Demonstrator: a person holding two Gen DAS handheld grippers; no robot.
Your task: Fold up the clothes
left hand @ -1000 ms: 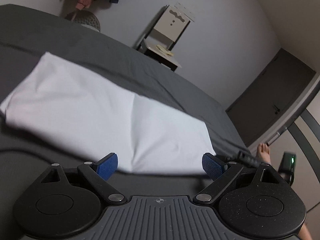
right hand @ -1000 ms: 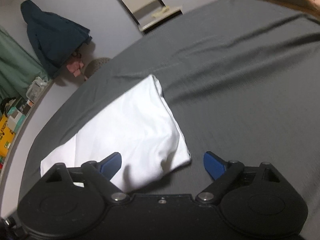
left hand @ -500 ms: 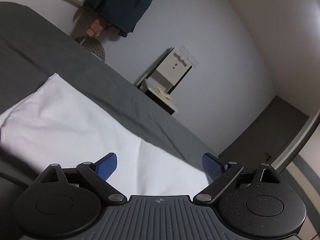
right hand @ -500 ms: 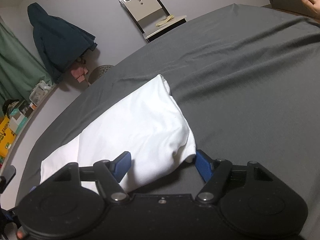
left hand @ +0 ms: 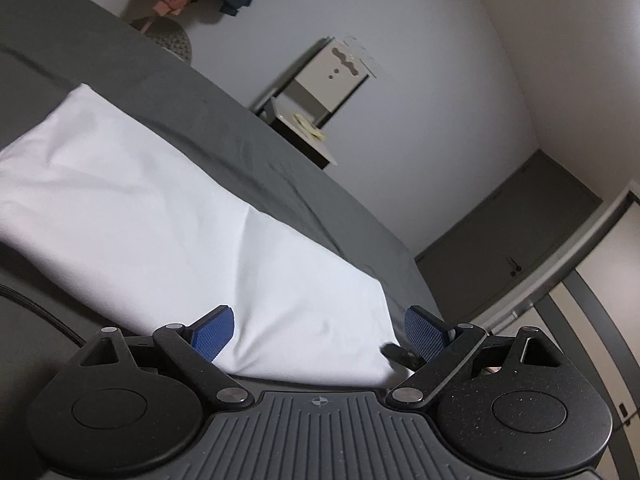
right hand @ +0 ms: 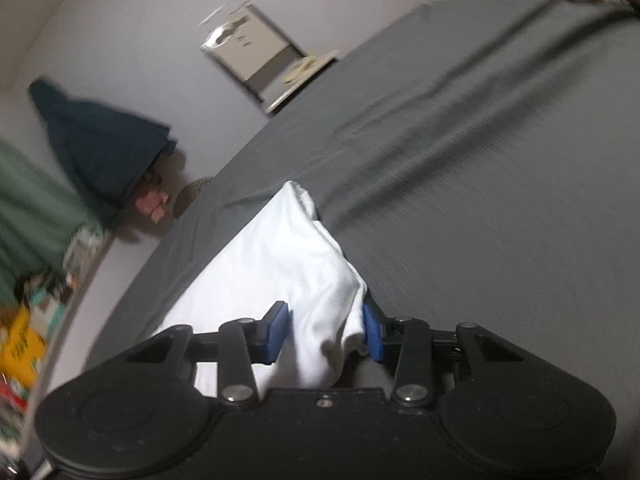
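Two hand-held grippers work over a white garment point(left hand: 168, 216) that lies as a long, already doubled-over strip on a dark grey bed point(right hand: 480, 160). The right hand-held gripper point(right hand: 326, 330) has its blue pads pinched on a bunched corner of the cloth, which rises off the bed in a peak toward 12 o'clock in that view. The left hand-held gripper point(left hand: 320, 332) hovers with jaws spread wide, straddling the near end of the strip at 6 o'clock, pads apart from the fabric and holding nothing. A bedside stand point(left hand: 320, 92) sits against the wall at 12 o'clock, and a dark jacket point(right hand: 104, 148) hangs at 9 o'clock in the right view. The risk, as I judge it: the right grip looks to hold only a thick wad near the hem, so layers could slip out or drag unevenly, skewing the fold while the other end stays unpinned.
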